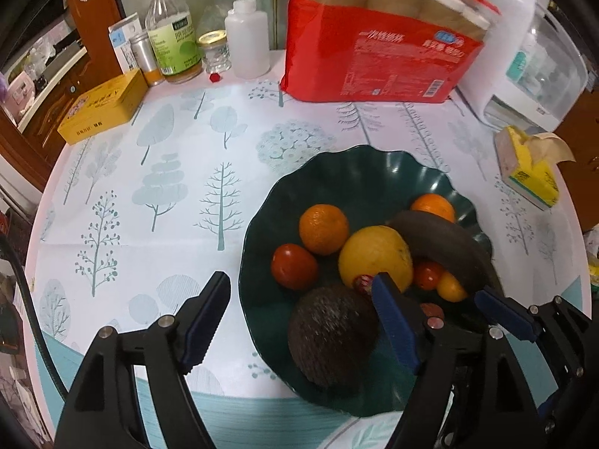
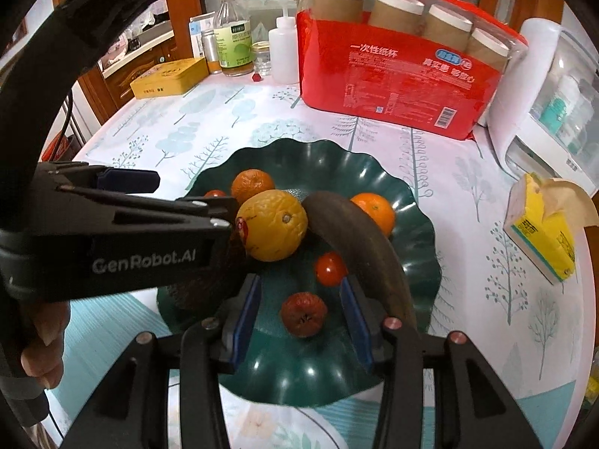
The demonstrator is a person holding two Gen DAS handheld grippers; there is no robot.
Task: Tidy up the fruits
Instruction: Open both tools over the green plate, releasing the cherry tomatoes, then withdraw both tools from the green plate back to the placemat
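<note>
Right gripper (image 2: 303,320) tilted down, jaws apart, above dried red fruit (image 2: 303,314), green bowl (image 2: 419,262)

We see a table under a white tree-print cloth (image 1: 157,172), dark wooden cabinets (image 1: 93,11) behind, soft indoor light

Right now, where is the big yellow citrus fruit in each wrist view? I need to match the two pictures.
Left wrist view: the yellow citrus sits right of centre in the green bowl, just beyond the left gripper's right finger.
Right wrist view: it lies centre-left, against the left gripper's tip.
Shared landmark: the dark banana lying to its right in both.
</note>
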